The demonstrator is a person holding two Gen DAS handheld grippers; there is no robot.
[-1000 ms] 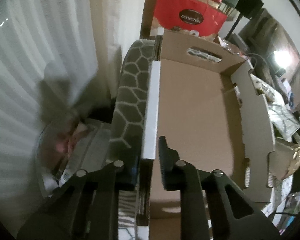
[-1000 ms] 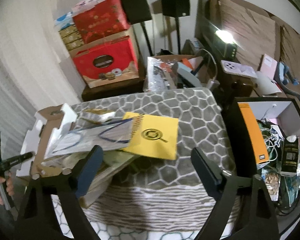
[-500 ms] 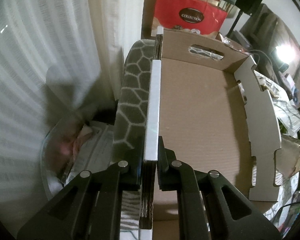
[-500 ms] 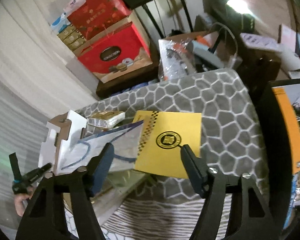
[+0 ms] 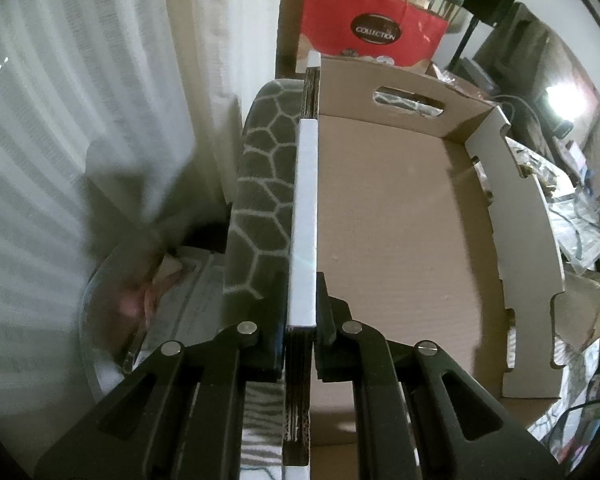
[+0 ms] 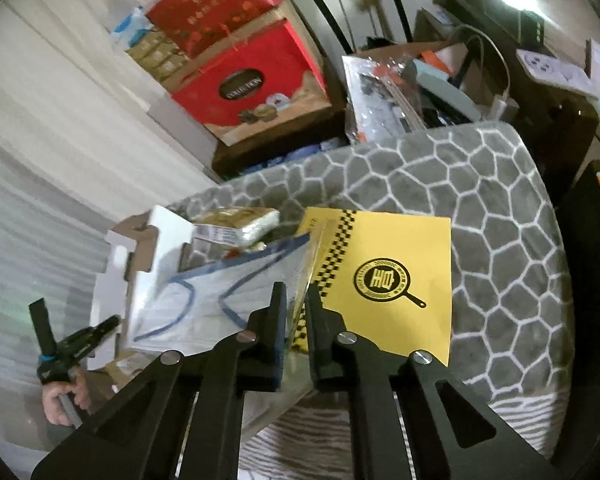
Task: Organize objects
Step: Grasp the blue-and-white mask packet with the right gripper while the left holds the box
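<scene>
My left gripper is shut on the left wall of an open, empty cardboard box that rests on a grey hexagon-patterned blanket. In the right wrist view the same box stands at the left. My right gripper is shut on the edge of a clear plastic bag with blue cord, which lies against the box. A yellow booklet with a pan logo lies just right of it. A gold-and-white packet sits behind the bag.
Red gift boxes are stacked at the back by the wall. A bag of clutter and cables lie behind the blanket-covered surface. A dark box stands at the right. A glass table sits lower left.
My left gripper closed on the box wall. My right gripper moved in towards the pile and closed from wide open onto the edge of the plastic bag.
</scene>
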